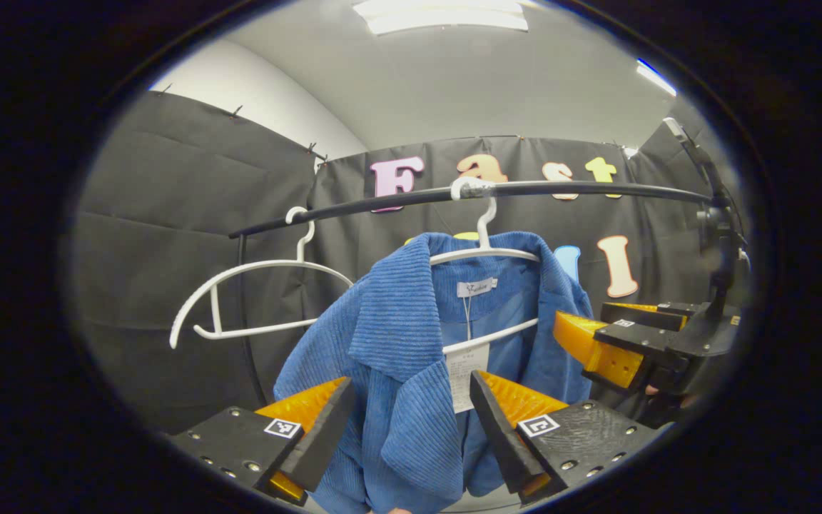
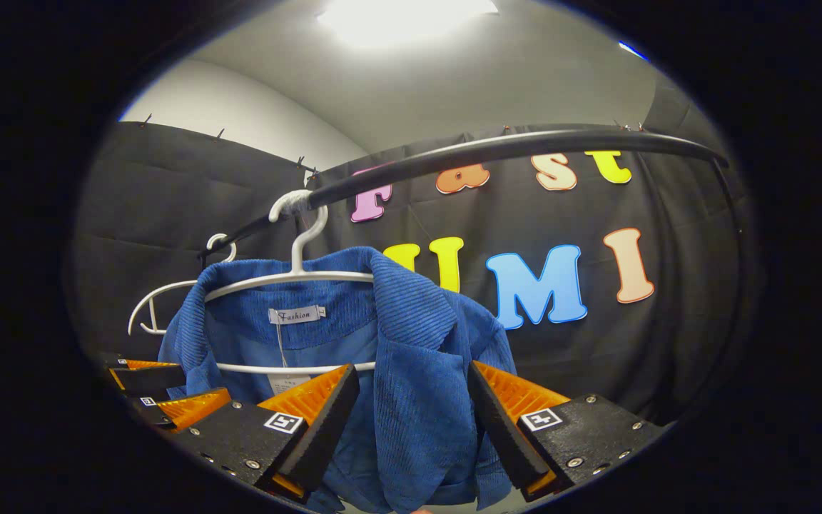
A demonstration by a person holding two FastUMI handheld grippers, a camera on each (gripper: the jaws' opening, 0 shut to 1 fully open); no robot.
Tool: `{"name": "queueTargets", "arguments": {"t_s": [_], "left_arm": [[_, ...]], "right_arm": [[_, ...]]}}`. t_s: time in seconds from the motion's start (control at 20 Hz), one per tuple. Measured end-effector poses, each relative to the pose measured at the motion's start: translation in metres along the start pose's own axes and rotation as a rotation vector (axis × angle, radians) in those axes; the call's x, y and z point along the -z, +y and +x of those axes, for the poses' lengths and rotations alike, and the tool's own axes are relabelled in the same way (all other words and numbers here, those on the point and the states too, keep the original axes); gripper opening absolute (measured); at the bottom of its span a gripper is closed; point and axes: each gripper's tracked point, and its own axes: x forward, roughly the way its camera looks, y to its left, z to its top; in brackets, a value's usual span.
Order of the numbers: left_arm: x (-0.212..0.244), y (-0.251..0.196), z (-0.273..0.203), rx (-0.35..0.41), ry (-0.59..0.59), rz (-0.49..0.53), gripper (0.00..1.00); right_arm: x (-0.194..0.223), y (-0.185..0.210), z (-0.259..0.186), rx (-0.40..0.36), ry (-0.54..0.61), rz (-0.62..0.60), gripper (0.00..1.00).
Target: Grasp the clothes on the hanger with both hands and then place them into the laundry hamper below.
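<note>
In the left gripper view, the blue corduroy jacket (image 1: 411, 371) hangs on a white hanger (image 1: 484, 251) from the black rail (image 1: 561, 188). The left gripper (image 1: 407, 421) has its fingers apart around one lapel, with the right gripper (image 1: 600, 343) near the jacket's other side. An empty hanger (image 1: 254, 300) hangs beside.

In the right gripper view, the right gripper (image 2: 411, 414) likewise has its fingers apart, astride the other lapel.

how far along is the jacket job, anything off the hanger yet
Nothing is done yet: the blue jacket hangs on its white hanger on the black rail. In hand: the left gripper and right gripper each have open fingers straddling a front lapel. Left: closing, lifting it off, lowering it into the hamper.
</note>
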Motion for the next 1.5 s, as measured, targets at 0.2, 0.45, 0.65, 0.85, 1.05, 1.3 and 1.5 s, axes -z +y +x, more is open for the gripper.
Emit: {"name": "queueTargets", "arguments": {"t_s": [0.2,0.45,0.65,0.85,1.05,1.3,1.5], "left_arm": [[0.016,0.000,0.017,-0.041,0.022,0.007,0.93],[0.028,0.001,0.031,-0.079,0.035,0.027,0.93],[0.029,0.002,0.030,-0.090,0.043,0.044,0.92],[0.031,0.000,0.030,-0.078,0.057,0.046,0.68],[0.022,0.012,0.017,-0.104,0.046,0.061,0.29],[-0.005,0.013,-0.001,-0.081,-0.034,-0.010,0.03],[-0.039,0.030,-0.021,-0.104,-0.108,0.044,0.00]], "right_arm": [[0.028,0.001,0.023,-0.019,0.059,0.014,0.94],[0.053,-0.007,0.037,-0.003,0.101,0.022,0.95],[0.058,-0.006,0.042,-0.014,0.123,0.053,0.83],[0.052,-0.008,0.039,-0.017,0.109,0.054,0.32],[0.037,-0.006,0.030,-0.029,0.056,0.031,0.05],[-0.002,-0.017,0.018,0.015,-0.081,-0.051,0.01],[-0.041,-0.031,0.006,0.062,-0.189,-0.071,0.01]]}}
